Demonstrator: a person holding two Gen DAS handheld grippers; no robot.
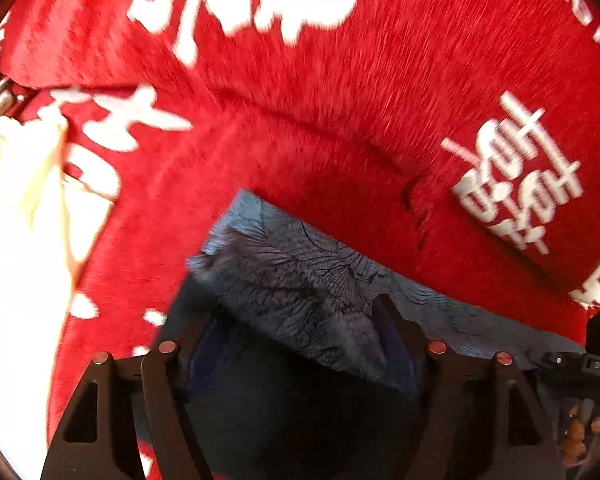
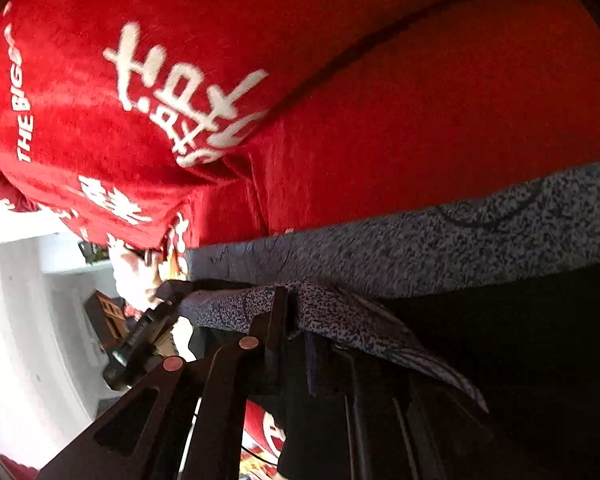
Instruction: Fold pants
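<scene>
The left hand-held gripper stands wide open, its fingers straddling a grey patterned edge of the pants, which lie on the red blanket. The right hand-held gripper is pinched onto an edge of the same cloth. It looks soft, light and limp; corners and hems seem the best hold.

Motion-blurred fisheye views, bright at the left, deep shadow below, corners vignetted.

Both views are taken v. close, along the fingers. Left wrist cam is aimed down at red blanket, pants near. Right wrist cam is rolled sideways; same blanket & pants are shared.
</scene>
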